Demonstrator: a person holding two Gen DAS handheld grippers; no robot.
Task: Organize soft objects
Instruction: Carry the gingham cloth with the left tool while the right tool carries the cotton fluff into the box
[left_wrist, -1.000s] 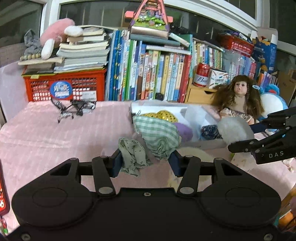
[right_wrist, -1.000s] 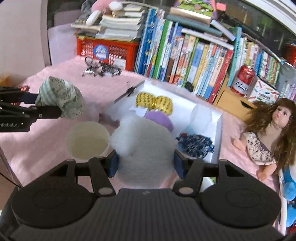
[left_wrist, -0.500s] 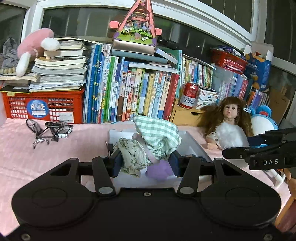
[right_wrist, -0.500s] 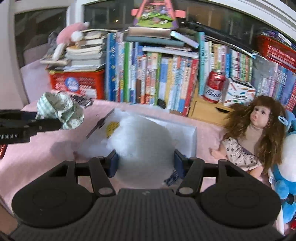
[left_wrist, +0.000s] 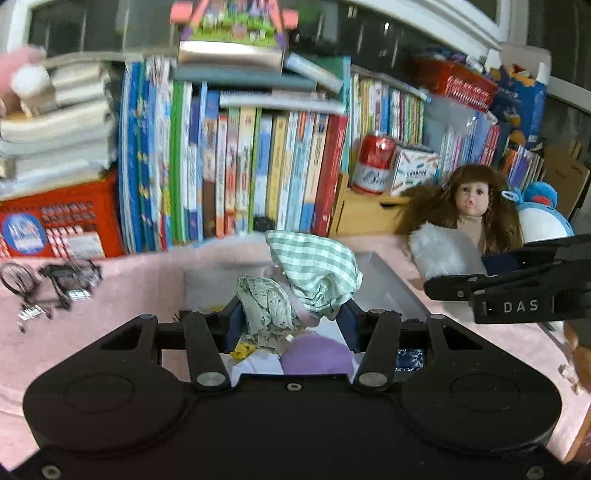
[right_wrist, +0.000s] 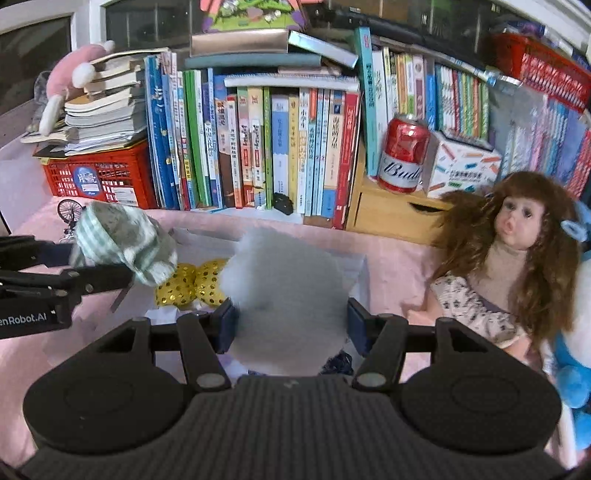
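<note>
A bundle of soft cloth (left_wrist: 295, 291), green-and-white check outside with a pale speckled fabric folded in, is pinched between the blue pads of the left gripper (left_wrist: 293, 323). The bundle is held in the air above a shallow white box (left_wrist: 391, 288) that sits on a pink tablecloth (left_wrist: 140, 273). In the left wrist view, a purple fuzzy ball (left_wrist: 317, 356) lies in the box directly below the bundle, with a scrap of dark blue patterned fabric (left_wrist: 408, 358) just to its right.

The right gripper (right_wrist: 291, 325) is clamped on a large white fluffy pompom (right_wrist: 288, 295), also held over the box. From the right wrist view, a pair of gold sequined puffs (right_wrist: 192, 284) rests in the box, just beyond the pompom and to its left, near the cloth bundle. The two grippers are side by side, each visible at the edge of the other's camera.

To the right of the box, a doll (right_wrist: 513, 251) with long brown curly hair and a flowered dress lies on the tablecloth, with a blue and white plush toy (right_wrist: 572, 354) touching her far side. A small wire bicycle model (left_wrist: 48, 284) stands on the cloth to the left.

Behind everything runs a row of upright books (right_wrist: 258, 147). A red plastic crate (right_wrist: 96, 177) with stacked books on top is at the left, and a red drinks can (right_wrist: 404, 155) stands on a small wooden drawer unit (right_wrist: 399, 214) at the right.
</note>
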